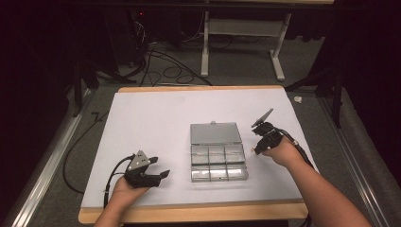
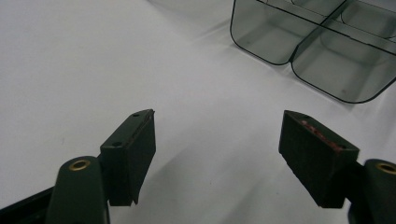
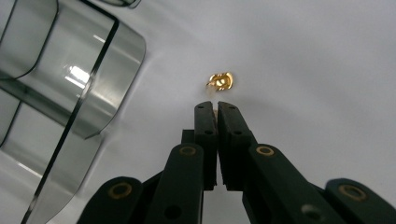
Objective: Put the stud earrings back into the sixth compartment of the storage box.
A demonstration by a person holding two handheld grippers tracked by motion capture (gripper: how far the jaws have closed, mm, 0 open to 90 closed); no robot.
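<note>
On the white sheet, 3 o'clock of the box: small gold piece (image 3: 221, 80), just beyond the right gripper (image 3: 216, 105) tips; contact unclear.
Handling: judged light, hard, slippery; pinch across its sides.
Right gripper: jaws clenched, nothing visibly held.
Left gripper (image 2: 217, 135): jaws spread, released, at 8 o'clock.
Clear compartment box (image 1: 218, 163): lid (image 1: 215, 134) open at 12 o'clock; compartments look empty.

black two-jaw grippers (image 1: 158, 176), brass screws, grey three-cornered plates, black trailing cables.

Gold piece (image 3: 221, 81) blurred; organizer box (image 3: 56, 107) cut off.
</note>
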